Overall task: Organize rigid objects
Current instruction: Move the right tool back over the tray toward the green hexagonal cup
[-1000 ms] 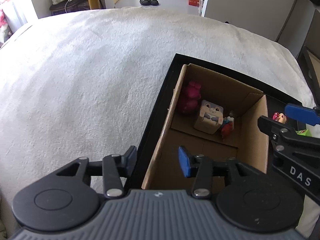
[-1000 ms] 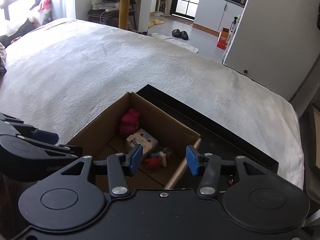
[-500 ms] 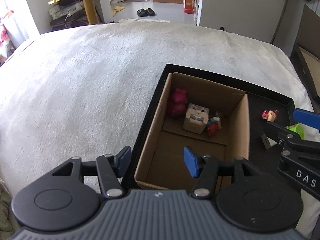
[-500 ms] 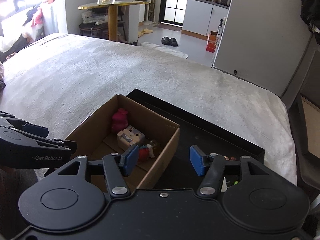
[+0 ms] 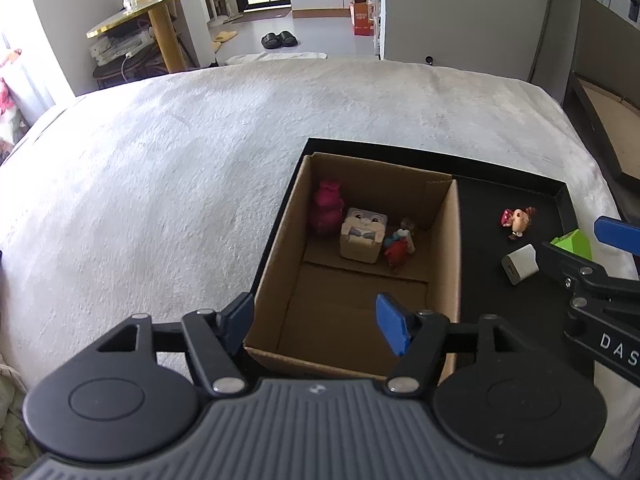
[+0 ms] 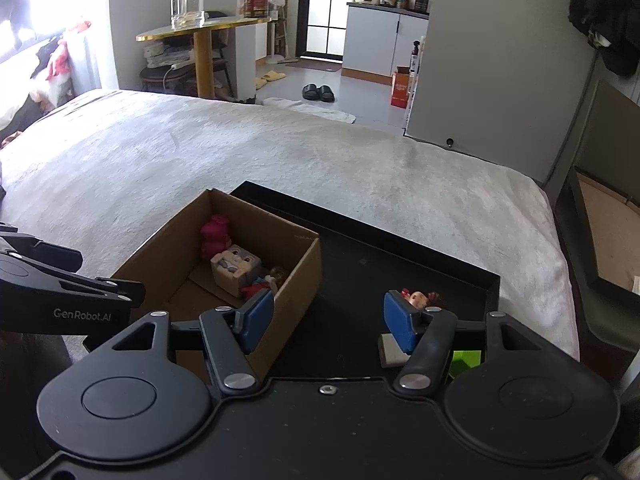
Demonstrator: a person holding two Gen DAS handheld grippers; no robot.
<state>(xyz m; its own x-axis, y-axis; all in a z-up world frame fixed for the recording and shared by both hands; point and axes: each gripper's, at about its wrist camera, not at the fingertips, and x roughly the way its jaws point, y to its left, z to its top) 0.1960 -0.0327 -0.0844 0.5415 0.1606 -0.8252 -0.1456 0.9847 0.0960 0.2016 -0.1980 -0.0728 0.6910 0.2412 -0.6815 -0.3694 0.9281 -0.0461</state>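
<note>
A cardboard box [image 5: 450,248] [image 6: 304,276] stands in the left part of a black tray [image 5: 560,196] [image 6: 440,256] on the bed. Inside it lie a magenta figure [image 5: 328,208] [image 6: 214,236], a beige cube toy [image 5: 362,234] [image 6: 236,266] and a small red figurine [image 5: 398,250] [image 6: 262,284]. On the tray floor to the right lie a small doll [image 5: 518,220] [image 6: 418,298], a white block [image 5: 520,264] [image 6: 390,350] and a green object [image 5: 574,242] [image 6: 466,360]. My left gripper [image 5: 316,326] hovers over the box's near end, jaws opening, nothing between them. My right gripper [image 6: 328,322] hangs over the tray, jaws opening, empty.
The grey-white bed cover [image 5: 160,180] spreads far to the left and behind the tray. Beyond the bed stand a gold-topped table [image 6: 204,30] with a glass jar, slippers [image 6: 318,92] on the floor and a grey cabinet [image 6: 500,60]. A framed board [image 5: 604,120] leans at right.
Both grippers have pulled back from the box and risen a little, so more of the tray and room shows. Both pairs of jaws stand wider apart than a second ago.
</note>
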